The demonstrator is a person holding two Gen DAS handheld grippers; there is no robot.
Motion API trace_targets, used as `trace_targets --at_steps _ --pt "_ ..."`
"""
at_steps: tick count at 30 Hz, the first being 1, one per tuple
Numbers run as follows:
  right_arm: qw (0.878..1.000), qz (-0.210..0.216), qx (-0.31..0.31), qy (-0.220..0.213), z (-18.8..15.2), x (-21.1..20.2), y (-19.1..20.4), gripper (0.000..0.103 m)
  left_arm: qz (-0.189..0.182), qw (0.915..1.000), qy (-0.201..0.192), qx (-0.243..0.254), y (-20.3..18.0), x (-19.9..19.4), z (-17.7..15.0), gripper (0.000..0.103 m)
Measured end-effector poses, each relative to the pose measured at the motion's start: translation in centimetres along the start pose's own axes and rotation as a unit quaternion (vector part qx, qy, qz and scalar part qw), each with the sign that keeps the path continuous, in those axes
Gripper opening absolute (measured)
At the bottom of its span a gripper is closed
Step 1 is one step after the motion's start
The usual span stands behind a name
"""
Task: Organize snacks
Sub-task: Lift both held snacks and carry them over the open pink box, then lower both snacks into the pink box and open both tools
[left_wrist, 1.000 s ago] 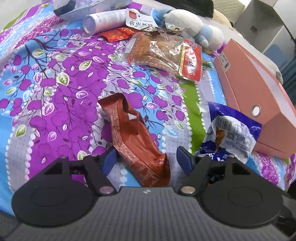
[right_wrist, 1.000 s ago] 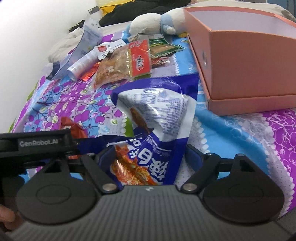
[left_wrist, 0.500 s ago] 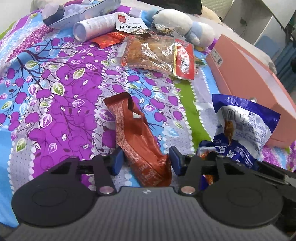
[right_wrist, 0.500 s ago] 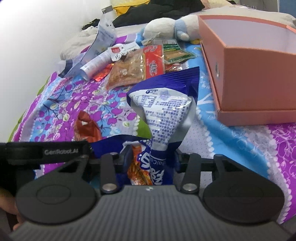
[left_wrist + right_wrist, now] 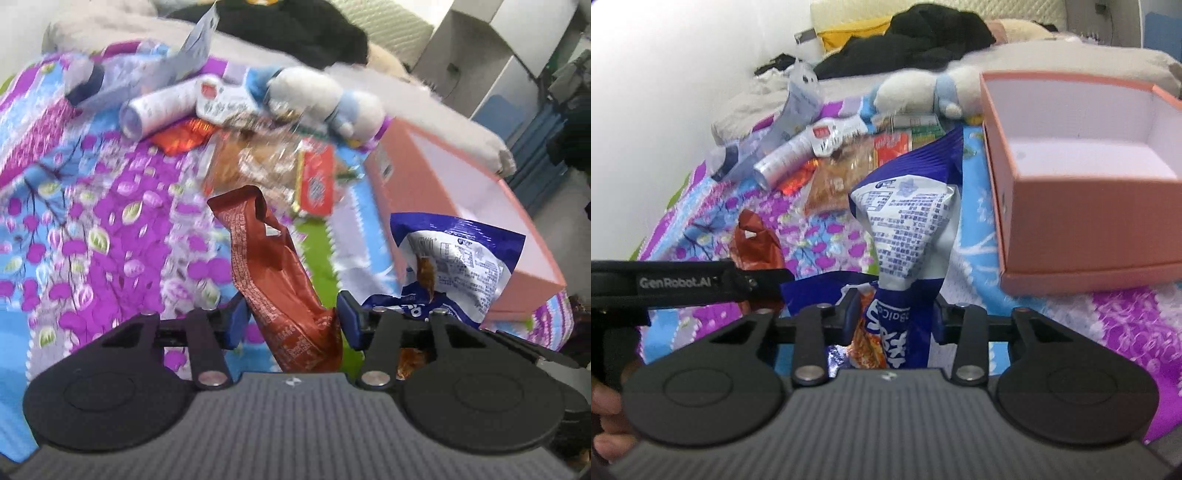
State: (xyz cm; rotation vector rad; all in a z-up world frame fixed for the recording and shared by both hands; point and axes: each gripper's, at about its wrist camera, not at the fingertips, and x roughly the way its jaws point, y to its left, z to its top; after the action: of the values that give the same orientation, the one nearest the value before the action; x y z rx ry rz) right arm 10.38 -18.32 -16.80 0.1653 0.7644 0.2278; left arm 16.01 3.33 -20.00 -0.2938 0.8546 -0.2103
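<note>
The left gripper (image 5: 290,317) is clamping the lower end of a red-brown snack packet (image 5: 275,273), its jaws having just been closing on it, and the packet is standing up above the purple floral bedspread (image 5: 110,236). The right gripper (image 5: 892,314), whose jaws have also just been closing, is pinching the crumpled neck of a blue and white snack bag (image 5: 908,229). Beyond them an open pink box (image 5: 1082,206) is sitting on the bedspread, with more snack packs (image 5: 280,166) and a plush toy (image 5: 325,99) lying farther back.
</note>
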Motion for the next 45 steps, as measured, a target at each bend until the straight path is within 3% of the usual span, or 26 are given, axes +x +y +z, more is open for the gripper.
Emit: trace_targets --at_steps 11,22,33,45 --pt "0.998 -0.016 0.004 -0.061 3.2 -5.4 -0.4 0.041 -0.034 0.9982 -0.032 0.038 -3.8 -4.7 2.9 0.057" --pt "0.995 -0.054 0.025 -0.084 3.8 -9.3 -2.4 0.04 -0.082 0.9936 -0.034 0.07 -8.8 -6.4 3.9 0.057" --pt "0.989 -0.107 0.046 -0.088 7.2 -9.2 -8.1 0.04 -0.123 0.9867 -0.018 0.105 -16.0 -2.2 7.8 0.057" --pt "0.987 -0.14 0.054 -0.057 11.5 -4.2 -15.8 0.04 -0.129 0.9798 0.042 0.147 -23.7 8.3 11.8 0.057"
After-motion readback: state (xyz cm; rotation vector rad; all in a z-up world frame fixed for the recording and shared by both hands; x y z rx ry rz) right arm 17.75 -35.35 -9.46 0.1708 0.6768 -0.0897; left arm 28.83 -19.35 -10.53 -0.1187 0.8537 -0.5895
